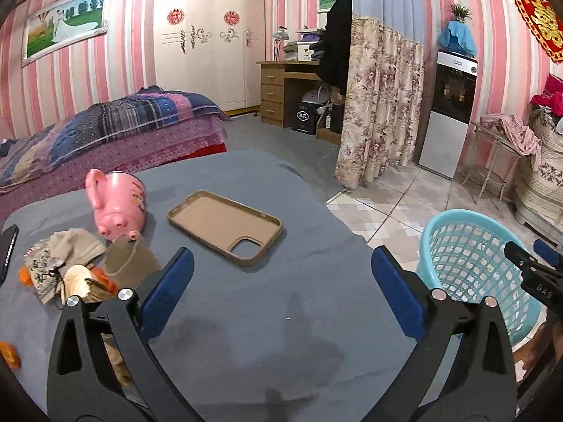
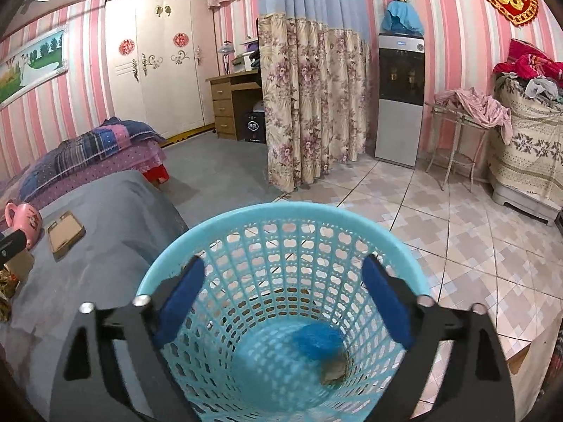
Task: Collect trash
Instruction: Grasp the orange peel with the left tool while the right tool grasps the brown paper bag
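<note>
**Left gripper nearest the remaining trash**

The left gripper (image 1: pixel 281 292), jaws wide apart and empty, hovers over the grey table (image 1: pixel 264 334); the trash pile (image 1: pixel 70 270) lies to its left, apparently paper scraps. The right gripper (image 2: pixel 281 302), also spread empty, hangs over the blue basket (image 2: pixel 225 221).

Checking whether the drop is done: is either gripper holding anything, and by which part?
Nothing is held. The right gripper stands open over the basket; the left gripper stands open over the table.
</note>
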### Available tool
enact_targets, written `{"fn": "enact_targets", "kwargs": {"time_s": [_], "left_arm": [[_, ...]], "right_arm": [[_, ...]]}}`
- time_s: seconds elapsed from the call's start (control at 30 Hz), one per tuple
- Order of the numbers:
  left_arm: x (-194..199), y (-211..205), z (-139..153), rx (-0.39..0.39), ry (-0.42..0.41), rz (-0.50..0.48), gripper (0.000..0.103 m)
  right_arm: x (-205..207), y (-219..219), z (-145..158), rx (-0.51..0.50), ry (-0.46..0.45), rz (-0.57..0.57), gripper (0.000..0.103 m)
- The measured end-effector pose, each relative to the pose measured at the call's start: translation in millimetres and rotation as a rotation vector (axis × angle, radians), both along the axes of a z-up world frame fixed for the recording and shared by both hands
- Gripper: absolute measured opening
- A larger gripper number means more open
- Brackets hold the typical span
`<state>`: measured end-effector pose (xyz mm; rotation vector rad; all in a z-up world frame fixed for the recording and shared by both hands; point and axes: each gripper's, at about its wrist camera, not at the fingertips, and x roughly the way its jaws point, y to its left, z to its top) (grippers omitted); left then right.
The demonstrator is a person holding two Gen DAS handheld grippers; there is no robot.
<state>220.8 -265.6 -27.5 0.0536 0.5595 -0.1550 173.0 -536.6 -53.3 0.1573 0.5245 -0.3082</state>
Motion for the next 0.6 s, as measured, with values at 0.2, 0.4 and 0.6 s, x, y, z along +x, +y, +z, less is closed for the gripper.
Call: {"fn": "enact_targets", "kwargs": {"time_s": [0.2, 0.4, 0.6], "left_arm": [[-9, 16, 11, 0.014, -0.030, 0.020, 0.097], [-27, 59, 18, 0.004, -0.043, 0.077, 0.097], [-42, 112, 19, 0.030, -0.033, 0.167, 0.097]], "right_arm": [[1, 13, 15, -0.012, -0.020, 0.025, 0.098], [-3, 44, 31, -0.050, -0.053, 0.085, 0.098], [-4, 81, 35, -0.061, -0.058, 0.161, 0.098]]}}
